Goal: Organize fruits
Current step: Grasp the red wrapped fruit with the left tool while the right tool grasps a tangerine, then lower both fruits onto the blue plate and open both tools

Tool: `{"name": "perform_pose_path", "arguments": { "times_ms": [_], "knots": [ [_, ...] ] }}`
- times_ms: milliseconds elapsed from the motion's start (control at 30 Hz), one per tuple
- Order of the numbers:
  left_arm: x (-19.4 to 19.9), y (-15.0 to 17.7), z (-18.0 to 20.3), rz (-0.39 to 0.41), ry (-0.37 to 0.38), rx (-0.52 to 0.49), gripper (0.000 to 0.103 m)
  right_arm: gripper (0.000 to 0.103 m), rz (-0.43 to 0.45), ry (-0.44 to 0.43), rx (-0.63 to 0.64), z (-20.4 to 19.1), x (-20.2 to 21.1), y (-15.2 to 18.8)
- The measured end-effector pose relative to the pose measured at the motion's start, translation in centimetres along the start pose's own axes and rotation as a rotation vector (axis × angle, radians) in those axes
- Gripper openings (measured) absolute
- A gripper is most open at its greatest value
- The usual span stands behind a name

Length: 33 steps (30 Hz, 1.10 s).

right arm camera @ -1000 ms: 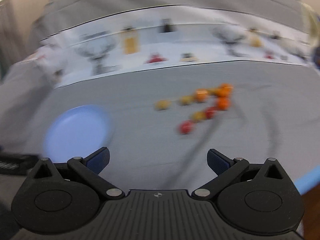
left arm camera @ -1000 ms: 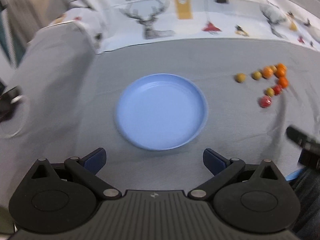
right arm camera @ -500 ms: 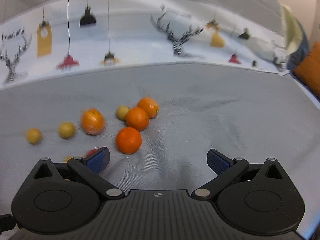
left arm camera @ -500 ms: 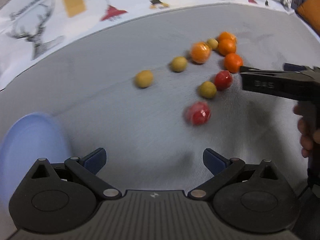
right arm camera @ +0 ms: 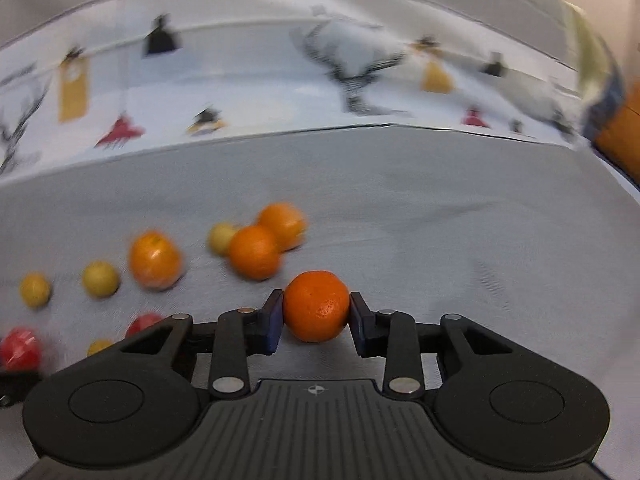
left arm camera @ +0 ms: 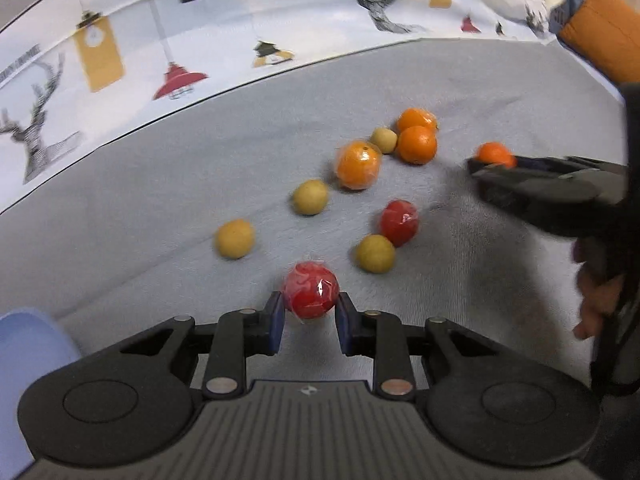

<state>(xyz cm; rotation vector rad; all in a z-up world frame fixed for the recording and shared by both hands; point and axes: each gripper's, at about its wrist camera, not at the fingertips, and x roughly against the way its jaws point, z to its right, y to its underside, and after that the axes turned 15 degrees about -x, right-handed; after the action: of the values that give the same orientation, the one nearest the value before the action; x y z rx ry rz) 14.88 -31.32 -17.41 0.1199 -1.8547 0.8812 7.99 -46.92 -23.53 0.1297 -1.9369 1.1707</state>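
Observation:
My left gripper (left arm camera: 310, 308) is shut on a wrapped red fruit (left arm camera: 311, 289) on the grey cloth. My right gripper (right arm camera: 316, 312) is shut on an orange (right arm camera: 317, 306); it also shows in the left wrist view (left arm camera: 494, 155), at the right. Loose on the cloth lie several more fruits: oranges (left arm camera: 357, 164) (left arm camera: 417, 144), yellow-green ones (left arm camera: 234, 238) (left arm camera: 310, 196) (left arm camera: 375, 253) and another red one (left arm camera: 399, 217). A blue plate (left arm camera: 28, 344) shows at the left edge of the left wrist view.
A white cloth printed with deer and lamps (left arm camera: 200, 40) lies behind the grey cloth (left arm camera: 160, 168). An orange cushion (left arm camera: 604, 36) sits at the far right. A person's hand (left arm camera: 596, 300) holds the right gripper.
Both grippers moved forward to the fruit and went from open to shut, the left on the red fruit, the right on an orange. The plate slid to the left view's edge.

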Motion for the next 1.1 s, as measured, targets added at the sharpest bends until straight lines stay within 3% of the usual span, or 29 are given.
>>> {"name": "perform_pose_path", "arguments": {
  "times_ms": [133, 300, 567, 800, 967, 1100],
  "knots": [
    [5.2, 2.1, -2.1, -0.006, 0.001, 0.069, 0.03, 0.035, 0.039, -0.031, -0.071, 1.1, 5.2, -1.7],
    [14.6, 7.3, -5.4, 0.004, -0.022, 0.125, 0.03, 0.035, 0.058, -0.168, -0.044, -0.8, 14.3, -1.2],
    [26.0, 16.4, -8.9, -0.003, -0.096, 0.282, 0.03, 0.035, -0.089, -0.421, 0.062, -8.6, 25.8, 5.0],
    [31.0, 22.2, -11.1, 0.018, -0.142, 0.36, 0.03, 0.035, -0.163, -0.523, 0.187, -14.8, 31.6, 10.0],
    [31.5, 23.9, -12.3, 0.028, -0.154, 0.399, 0.03, 0.035, -0.172, -0.544, 0.25, -16.8, 33.0, 11.4],
    [30.1, 23.6, -13.6, 0.023, -0.147, 0.424, 0.03, 0.035, -0.191, -0.532, 0.258, -18.3, 31.6, 10.9]
  ]
}}
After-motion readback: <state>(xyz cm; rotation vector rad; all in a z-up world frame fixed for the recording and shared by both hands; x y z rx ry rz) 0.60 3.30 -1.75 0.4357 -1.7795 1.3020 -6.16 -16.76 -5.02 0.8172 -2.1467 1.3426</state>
